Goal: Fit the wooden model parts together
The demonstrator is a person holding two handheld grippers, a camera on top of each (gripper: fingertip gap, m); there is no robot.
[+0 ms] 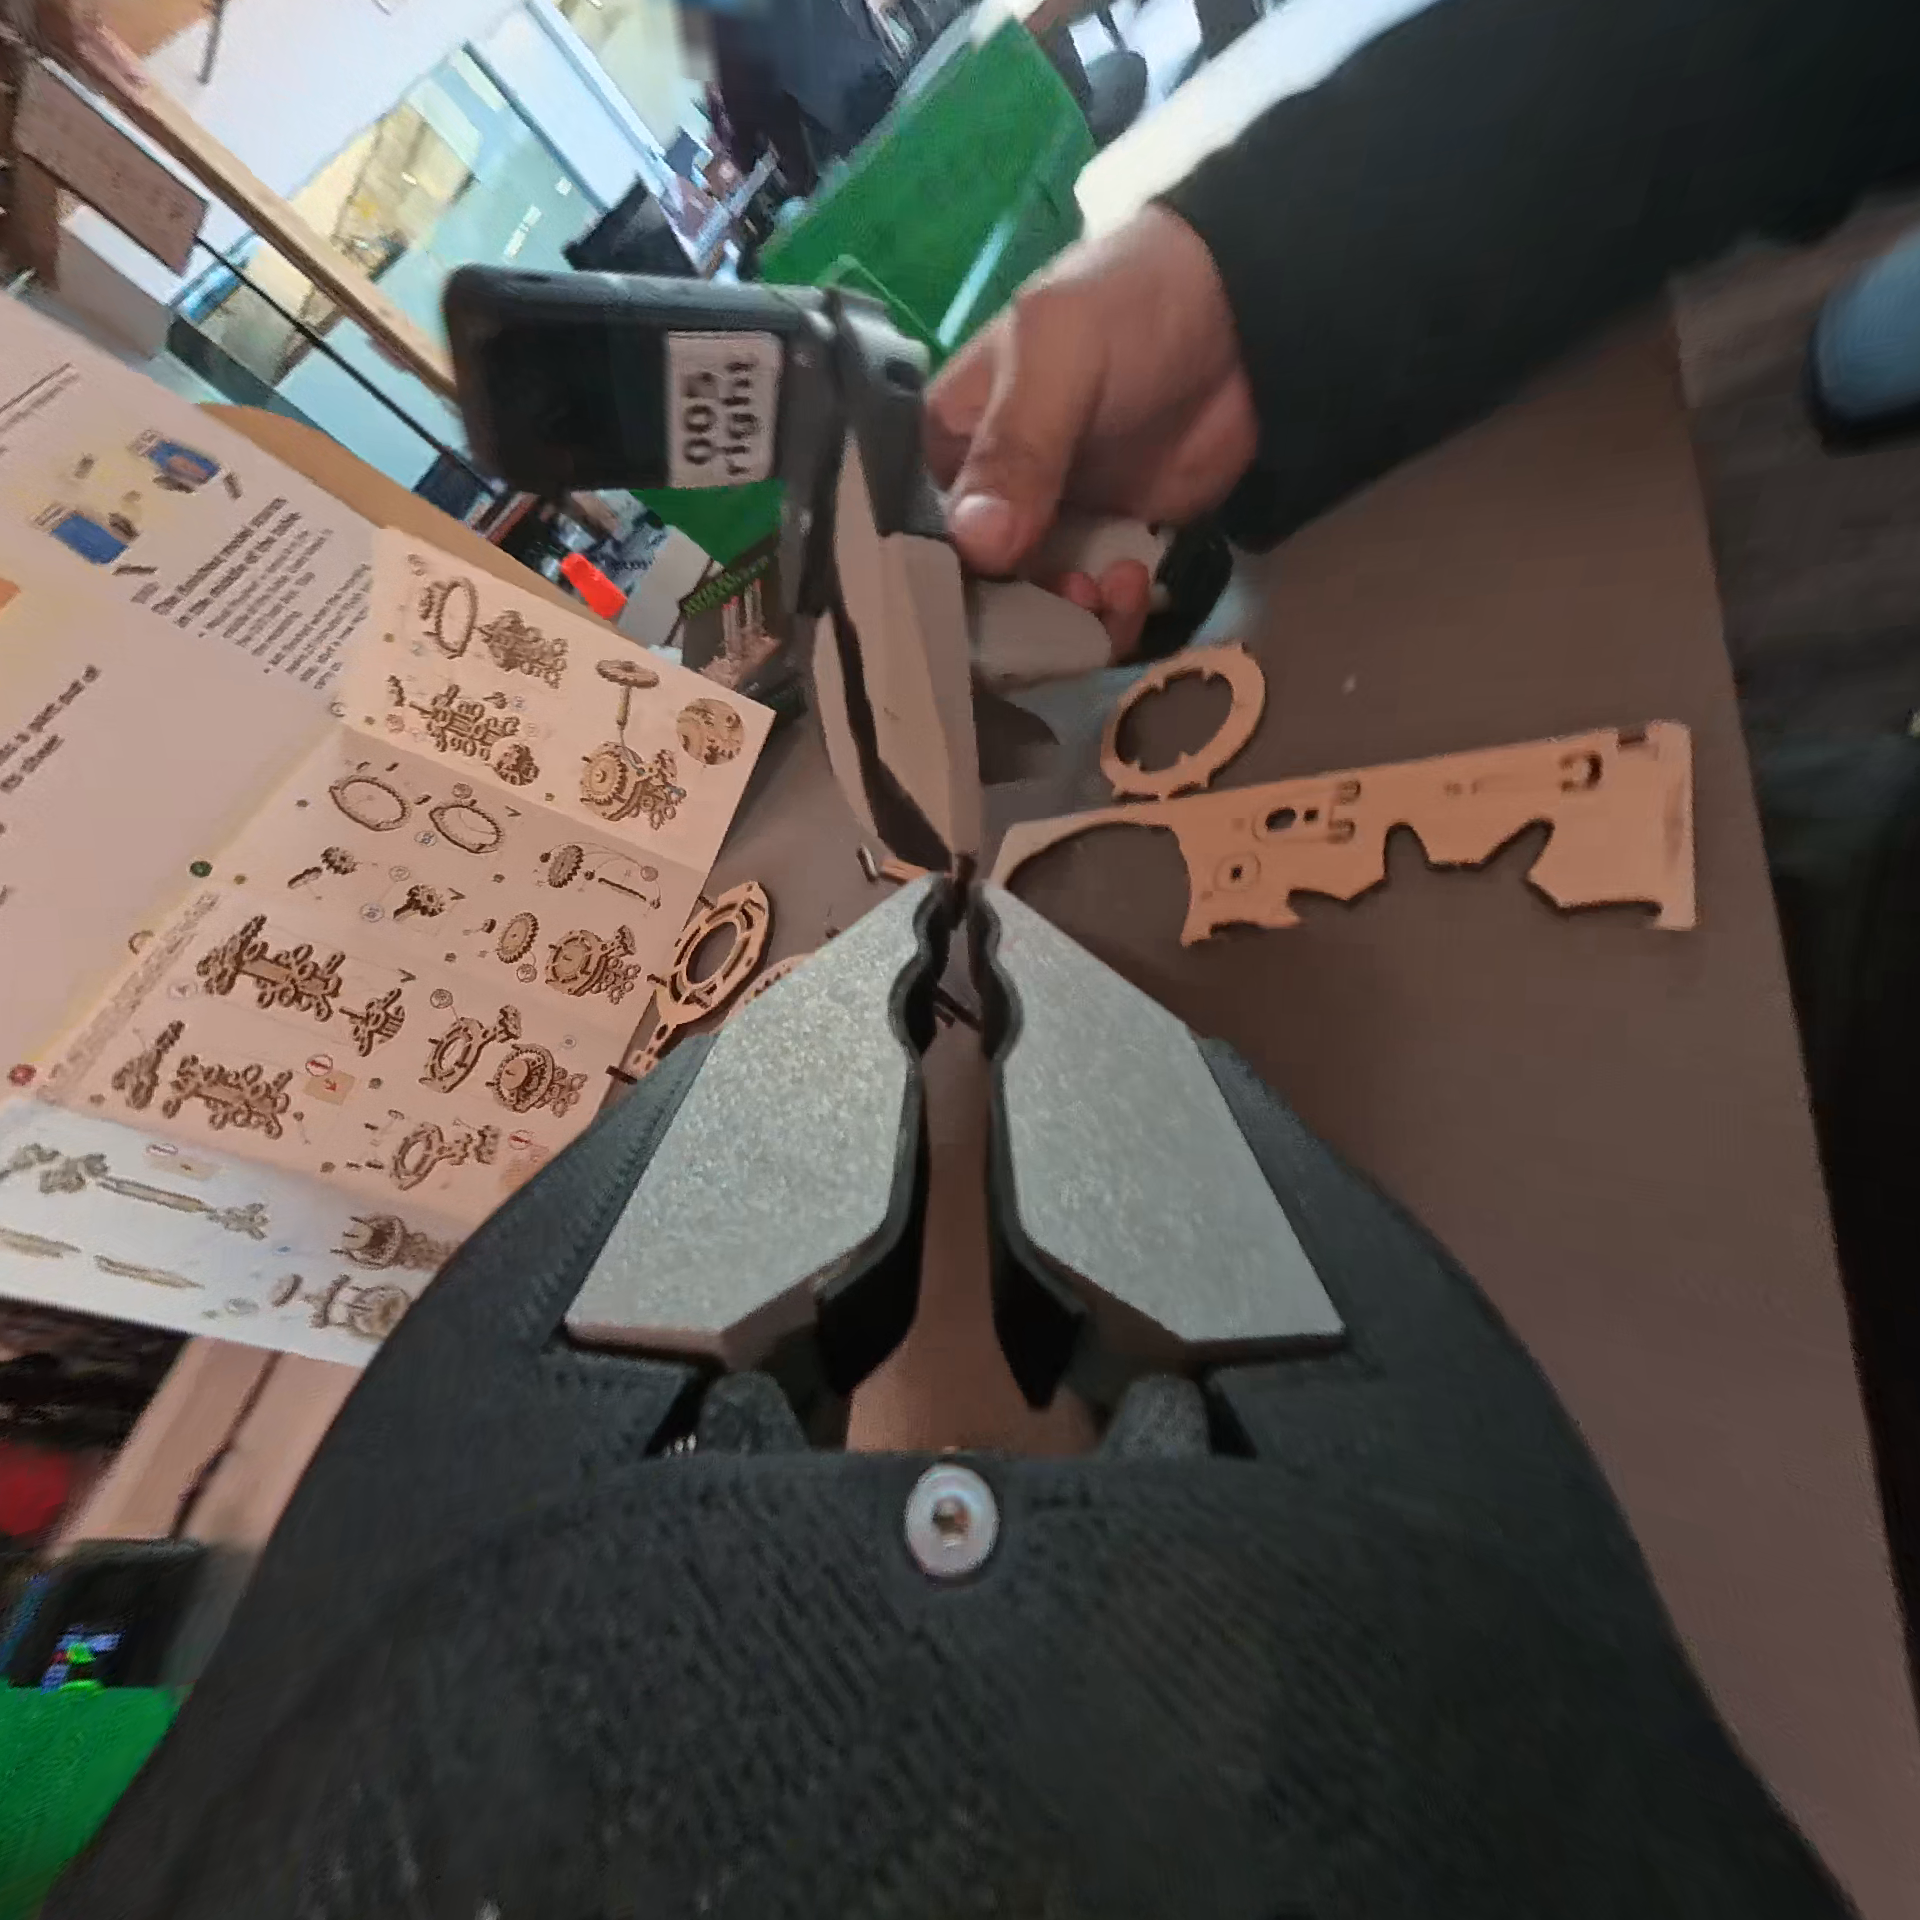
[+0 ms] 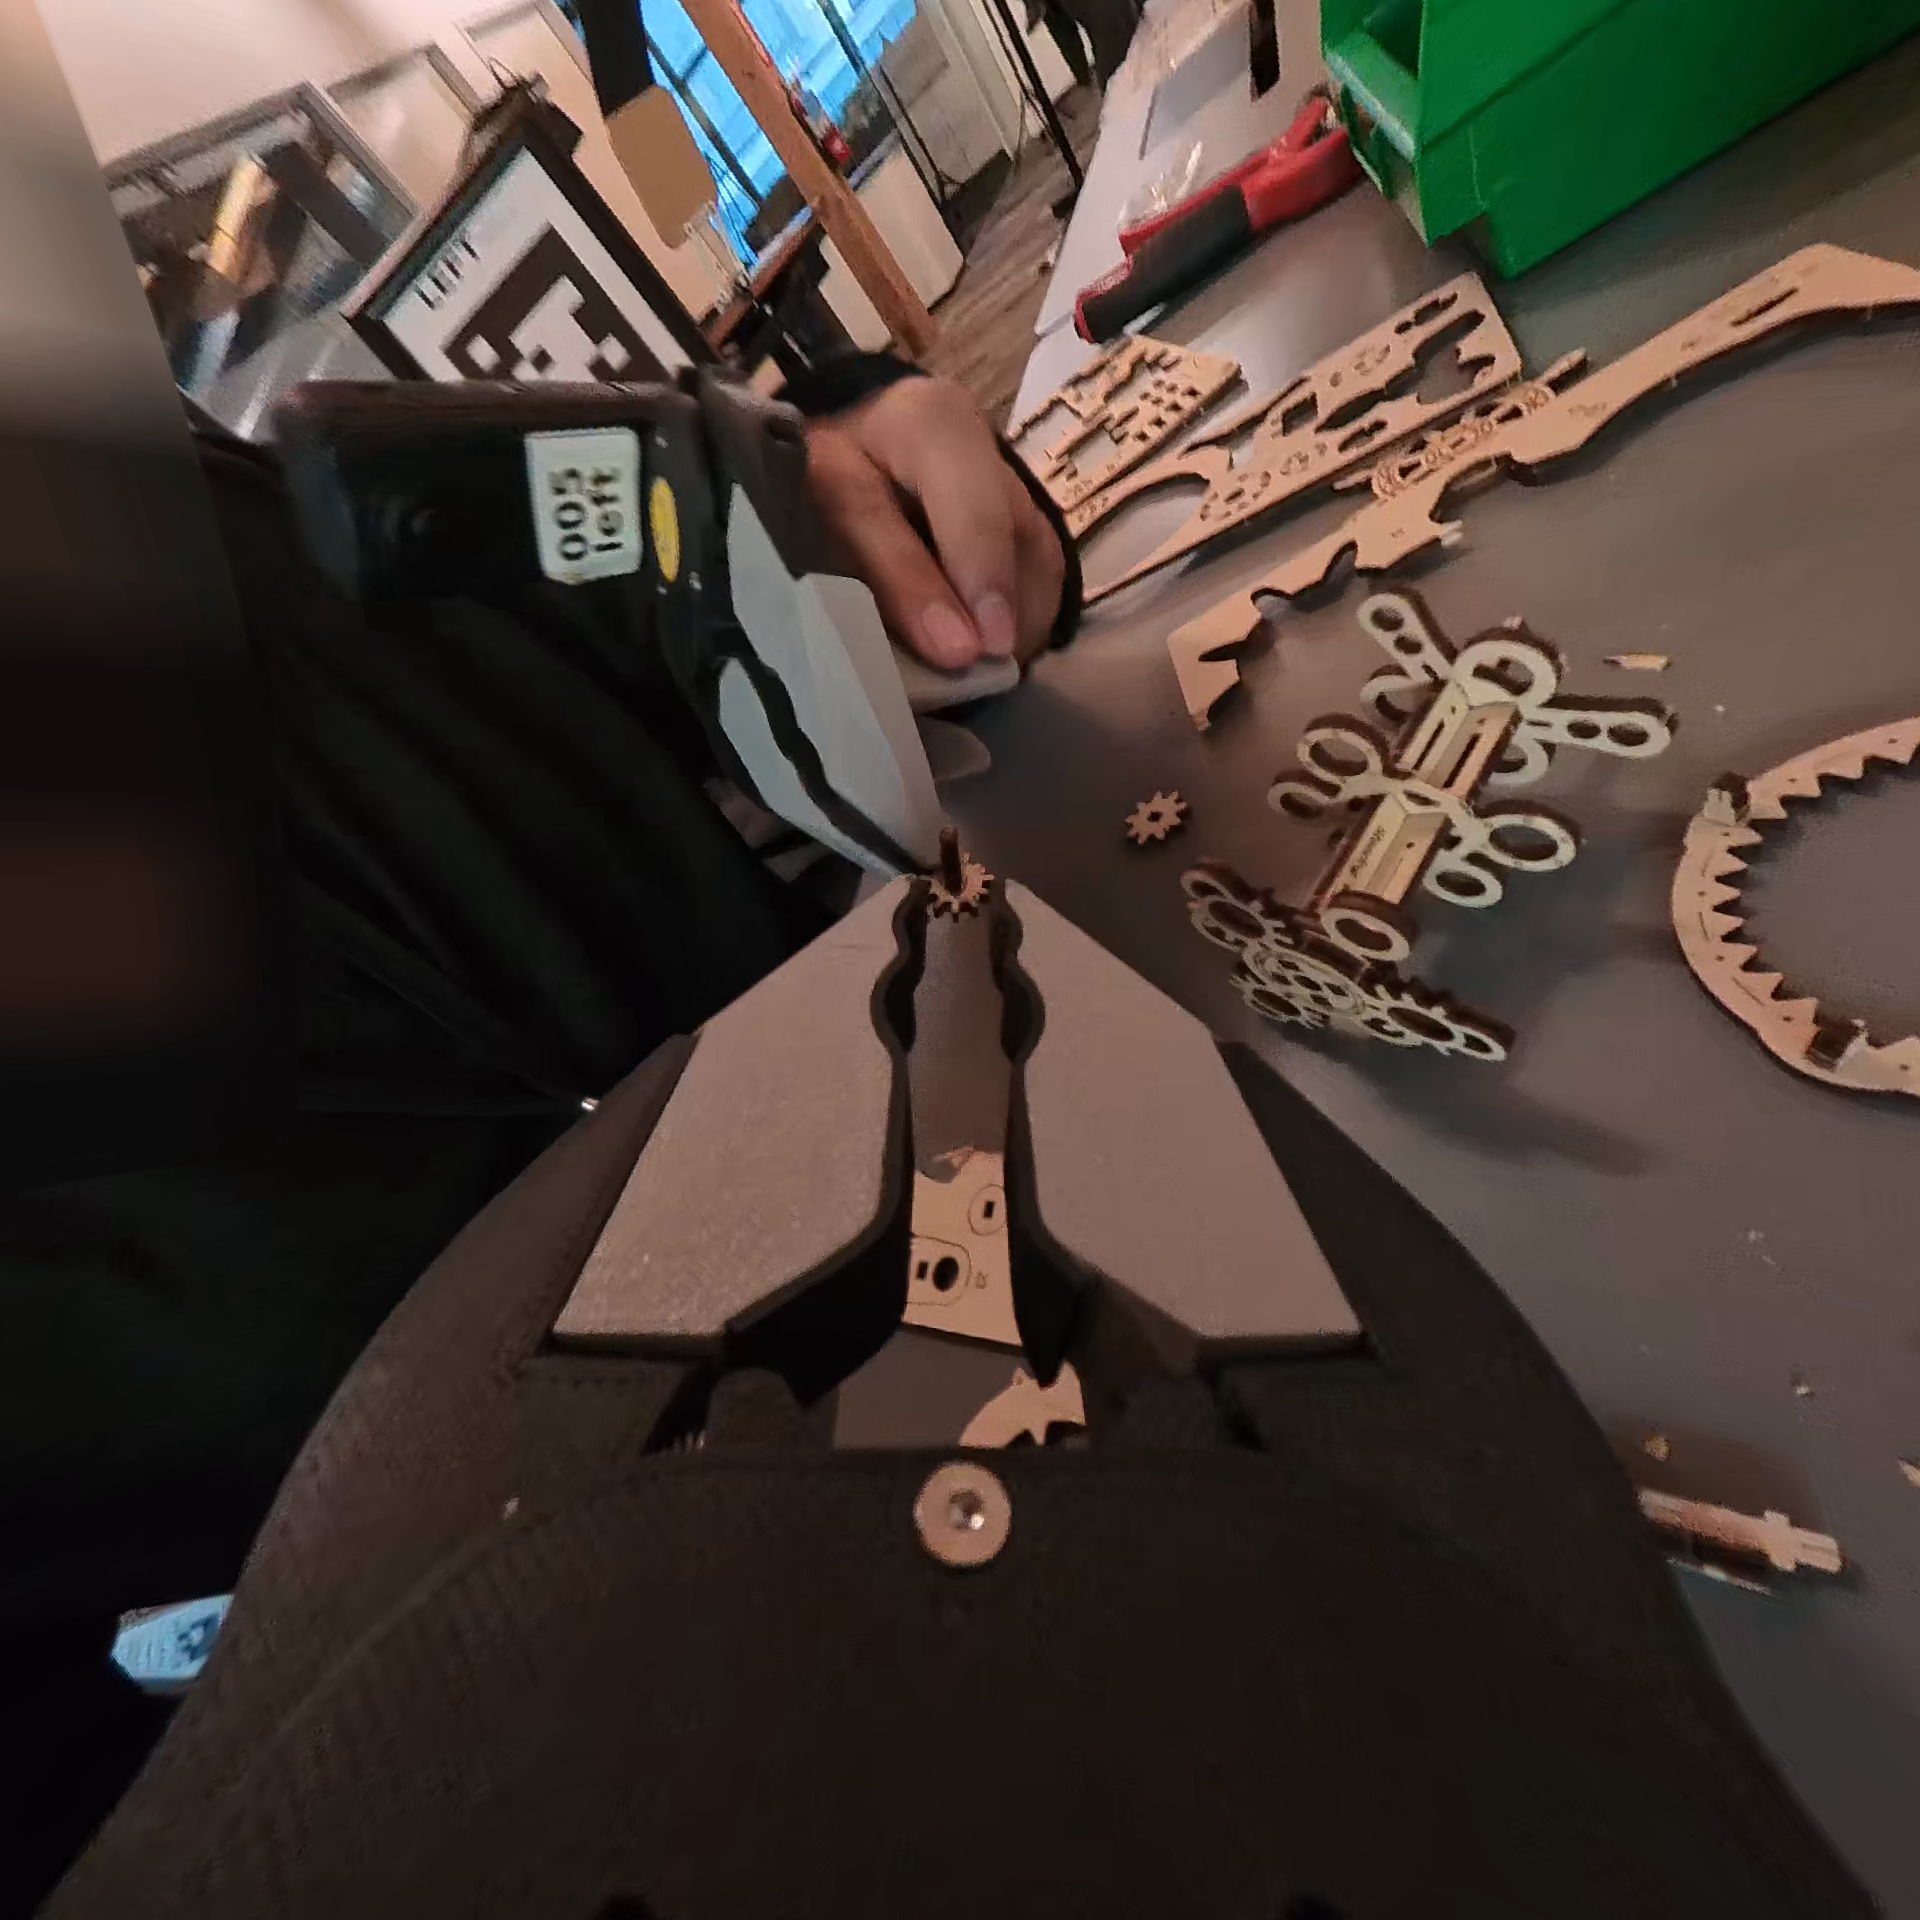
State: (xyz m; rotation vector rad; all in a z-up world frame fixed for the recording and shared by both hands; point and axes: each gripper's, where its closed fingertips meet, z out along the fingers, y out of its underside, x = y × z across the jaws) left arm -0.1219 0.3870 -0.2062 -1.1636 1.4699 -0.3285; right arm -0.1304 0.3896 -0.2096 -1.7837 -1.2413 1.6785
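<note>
In the right wrist view my right gripper [image 2: 958, 902] is shut on a small wooden gear [image 2: 962, 889] at its fingertips. A thin dark wooden pin [image 2: 948, 846] stands through the gear. My left gripper [image 2: 902, 858] comes in from the upper left and its tips meet the pin. In the left wrist view my left gripper [image 1: 961, 896] is nearly closed, with the thin pin [image 1: 962, 871] pinched between its tips. The right gripper [image 1: 948, 844] points down at it tip to tip. Both are held a little above the table [image 1: 1455, 1195].
A folded instruction sheet [image 1: 364, 883] lies left. A wooden frame offcut [image 1: 1403, 831], a ring [image 1: 1184, 717] and a round part [image 1: 717, 956] lie nearby. An assembled wooden piece [image 2: 1392, 831], a loose gear [image 2: 1155, 816], a toothed arc [image 2: 1766, 935], cut sheets [image 2: 1299, 416] and a green bin [image 2: 1610, 104] sit right. Left and right tips are no more than a few centimetres apart. The assembled wooden piece [image 2: 1392, 831] sits 7 cm or so from the ends of my right fingers.
</note>
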